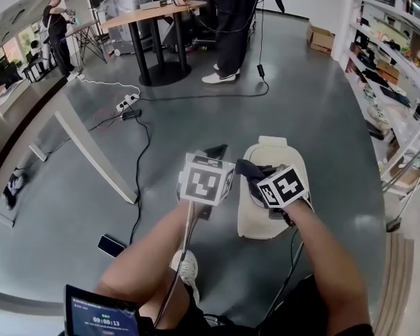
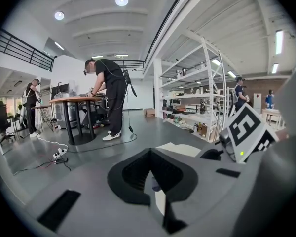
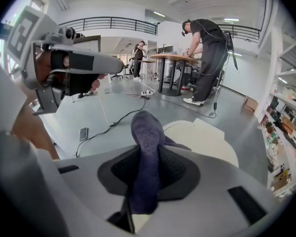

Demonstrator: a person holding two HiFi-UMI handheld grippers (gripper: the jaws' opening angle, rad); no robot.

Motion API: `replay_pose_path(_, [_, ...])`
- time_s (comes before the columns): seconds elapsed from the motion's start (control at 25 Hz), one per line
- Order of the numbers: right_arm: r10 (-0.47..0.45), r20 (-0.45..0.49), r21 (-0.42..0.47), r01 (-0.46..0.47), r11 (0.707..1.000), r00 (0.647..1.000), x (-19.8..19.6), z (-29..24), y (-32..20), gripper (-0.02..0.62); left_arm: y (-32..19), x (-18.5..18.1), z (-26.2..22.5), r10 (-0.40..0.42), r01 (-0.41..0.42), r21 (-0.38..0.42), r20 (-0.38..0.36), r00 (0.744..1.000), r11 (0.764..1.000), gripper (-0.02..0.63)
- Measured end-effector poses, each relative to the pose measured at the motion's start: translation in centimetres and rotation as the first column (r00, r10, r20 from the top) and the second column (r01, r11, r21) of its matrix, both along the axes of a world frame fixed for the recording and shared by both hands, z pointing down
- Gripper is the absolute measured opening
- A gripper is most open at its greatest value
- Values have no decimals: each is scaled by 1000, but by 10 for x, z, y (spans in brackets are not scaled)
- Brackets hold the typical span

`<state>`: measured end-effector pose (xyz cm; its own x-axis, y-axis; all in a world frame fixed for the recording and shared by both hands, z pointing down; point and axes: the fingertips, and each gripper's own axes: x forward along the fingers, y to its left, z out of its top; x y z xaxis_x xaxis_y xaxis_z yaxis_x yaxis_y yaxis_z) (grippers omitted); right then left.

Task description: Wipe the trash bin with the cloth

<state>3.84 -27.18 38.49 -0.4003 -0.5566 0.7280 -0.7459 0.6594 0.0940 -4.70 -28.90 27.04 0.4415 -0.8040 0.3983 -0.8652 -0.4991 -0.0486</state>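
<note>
Nearest, the right hand-held gripper [image 3: 148, 169] pinches a dark blue cloth [image 3: 147, 132] between its jaws, and the cloth's folded end pokes up past them. Just beside it, the left hand-held gripper [image 2: 155, 189] has its jaws pressed together to a thin slit and holds nothing. Under the right one, a cream trash bin [image 1: 262, 222] sits on the grey floor [image 1: 315, 117]. The cloth is over the bin's top, but whether it touches is unclear. A phone [image 1: 112, 245] lies on the floor to the left. Far off, 1 person [image 1: 231, 26] stands at a round bench [image 1: 150, 11].
</note>
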Motion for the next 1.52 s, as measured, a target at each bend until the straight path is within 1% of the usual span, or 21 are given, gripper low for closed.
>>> replay_pose_path(0.32, [96, 40, -16, -96, 995, 995, 42, -4, -4, 87, 0, 18, -2, 27, -27, -11, -8, 1000, 1000, -3])
replay_pose_path(0.52, [158, 48, -16, -158, 987, 986, 75, -4, -3, 87, 2, 43, -3, 57, -58, -18, -37, 998, 998, -3])
replay_pose_path(0.72, [215, 53, -7, -215, 976, 975, 104, -2, -4, 87, 3, 67, 3, 83, -84, -19, -23, 996, 996, -3])
replay_pose_path(0.8, [230, 57, -10, -230, 973, 972, 112, -1, -1, 87, 4, 73, 5, 88, -88, -23, -22, 996, 996, -3])
replay_pose_path(0.96, [241, 63, -2, -241, 970, 968, 122, -7, 2, 87, 5, 81, -2, 97, -99, -33, -44, 994, 995, -2])
replay_pose_path(1.16, [254, 55, 2, -255, 967, 966, 150, 1, 7, 87, 9, 112, 7, 113, -115, -37, -49, 992, 993, -2])
replay_pose_path(1.32, [252, 38, 34, -254, 967, 967, 152, -2, 8, 87, 11, 122, 17, 115, -123, -76, -100, 988, 989, -3])
replay_pose_path(1.4, [249, 56, 48, -252, 967, 967, 144, -9, 8, 87, 11, 121, 18, 99, -113, -97, -132, 986, 989, -3])
replay_pose_path(1.52, [230, 97, 52, -235, 971, 968, 126, -22, 12, 87, 16, 115, 9, 59, -75, -91, -167, 984, 993, -3])
